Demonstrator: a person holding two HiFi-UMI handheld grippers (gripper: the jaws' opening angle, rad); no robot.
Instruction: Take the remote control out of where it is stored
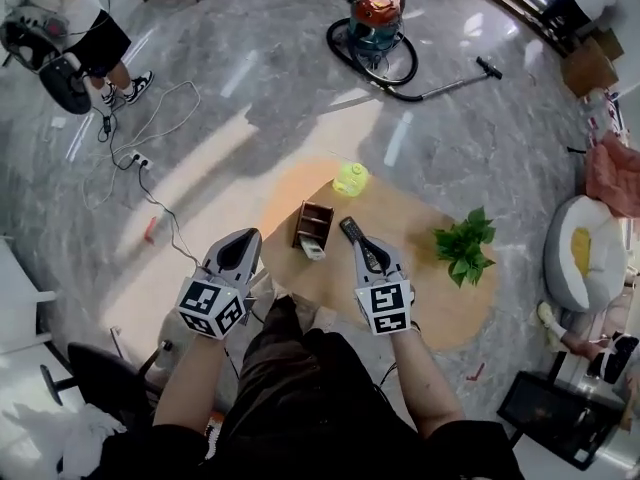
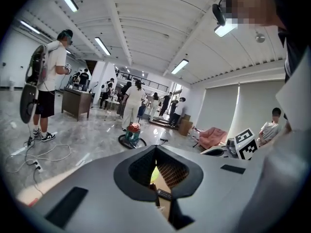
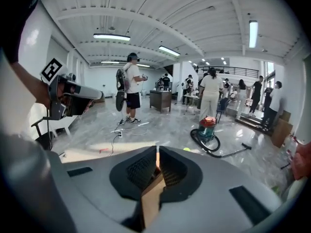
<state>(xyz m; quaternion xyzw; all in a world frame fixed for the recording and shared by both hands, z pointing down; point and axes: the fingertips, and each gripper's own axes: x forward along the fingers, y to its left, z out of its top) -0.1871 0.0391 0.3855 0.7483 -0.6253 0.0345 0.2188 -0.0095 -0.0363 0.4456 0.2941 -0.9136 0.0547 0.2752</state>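
Fingers on your right gripper [image 3: 158, 150] are pressed together on nothing. Your left gripper [image 2: 156, 148] looks the same, tips meeting and empty. Just ahead of the right one, a slim black remote control [image 1: 349, 229] lies flat on the round wooden counter [image 1: 440, 308], beside the small brown wooden holder box [image 1: 305, 216]. A pale remote-like thing [image 1: 313, 251] sits in that. I'd call this the approach step, so you'll need to spread the fingers before grabbing.

Green plant [image 1: 463, 245] on the round wooden table [image 1: 450, 308]; red-topped vacuum cleaner [image 1: 376, 23] well beyond.
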